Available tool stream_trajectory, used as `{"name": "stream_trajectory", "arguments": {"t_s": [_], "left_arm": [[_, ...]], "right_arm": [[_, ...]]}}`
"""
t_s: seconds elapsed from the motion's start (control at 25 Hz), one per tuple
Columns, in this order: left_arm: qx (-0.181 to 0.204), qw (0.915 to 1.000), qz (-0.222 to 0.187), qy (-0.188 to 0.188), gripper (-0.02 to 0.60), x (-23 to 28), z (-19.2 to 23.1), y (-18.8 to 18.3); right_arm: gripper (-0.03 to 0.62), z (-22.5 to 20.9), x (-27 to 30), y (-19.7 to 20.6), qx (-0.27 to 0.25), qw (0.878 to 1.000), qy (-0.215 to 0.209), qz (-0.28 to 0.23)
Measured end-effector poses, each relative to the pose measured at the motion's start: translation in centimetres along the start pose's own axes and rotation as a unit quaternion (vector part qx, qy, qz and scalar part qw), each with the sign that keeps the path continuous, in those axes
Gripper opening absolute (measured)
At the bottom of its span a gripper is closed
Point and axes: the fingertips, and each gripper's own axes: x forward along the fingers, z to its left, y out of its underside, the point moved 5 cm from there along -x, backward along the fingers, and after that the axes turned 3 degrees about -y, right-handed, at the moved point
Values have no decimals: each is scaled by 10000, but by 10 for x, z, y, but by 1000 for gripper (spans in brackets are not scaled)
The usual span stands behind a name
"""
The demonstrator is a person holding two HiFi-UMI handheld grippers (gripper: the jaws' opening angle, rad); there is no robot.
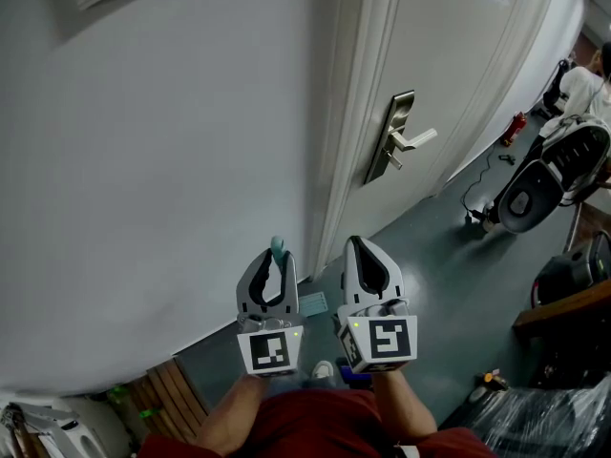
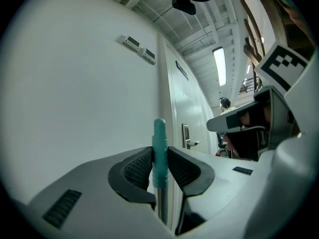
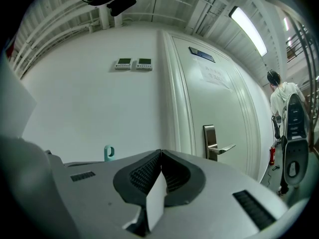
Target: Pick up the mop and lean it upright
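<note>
Before white wall [image 1: 172, 160], just left of door [image 1: 477, 65]: mop [image 2: 159, 153] upright, long axis vertical, teal end up, clamped just under its top in left gripper [image 1: 277, 260]. Beside it, right gripper [image 3: 160, 156] with jaws pressed together, empty

No legible text; door notice [image 3: 216, 76] unreadable.

- Left gripper [image 1: 276, 260]: white-grey moulded shell; two curved jaws were lined with black, finely ribbed pads [image 2: 135, 169].
- Right gripper [image 1: 357, 246]: same white shell and black lining; a dark ribbed slot [image 3: 253, 209] was set in its flank.
- Marker cube [image 1: 268, 349], one per gripper: white faces printed with black square codes; a small green light [image 1: 296, 333] showed at the top edge.
- Clothing: a red garment [image 1: 325, 427] was worn.
</note>
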Motion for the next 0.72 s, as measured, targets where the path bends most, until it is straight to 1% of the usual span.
{"name": "stream_trajectory", "arguments": {"t_s": [0.32,0.52,0.64,0.72], "left_arm": [[40,10000,66,-40,110,-5,-1,28],[59,9999,-40,-137,110,-6,-2,45],[143,9998,35,-125,110,-8,-2,55],[98,9999,39,-131,110,-8,-2,63]], "right_arm": [[17,0,-2,-5,-63,10000,-21,-27],[17,-1,-1,-6,-106,9999,-21,-13],[17,-2,-1,-7,-131,9999,-26,-15],[17,-2,0,-8,-147,9999,-26,-23]]}}
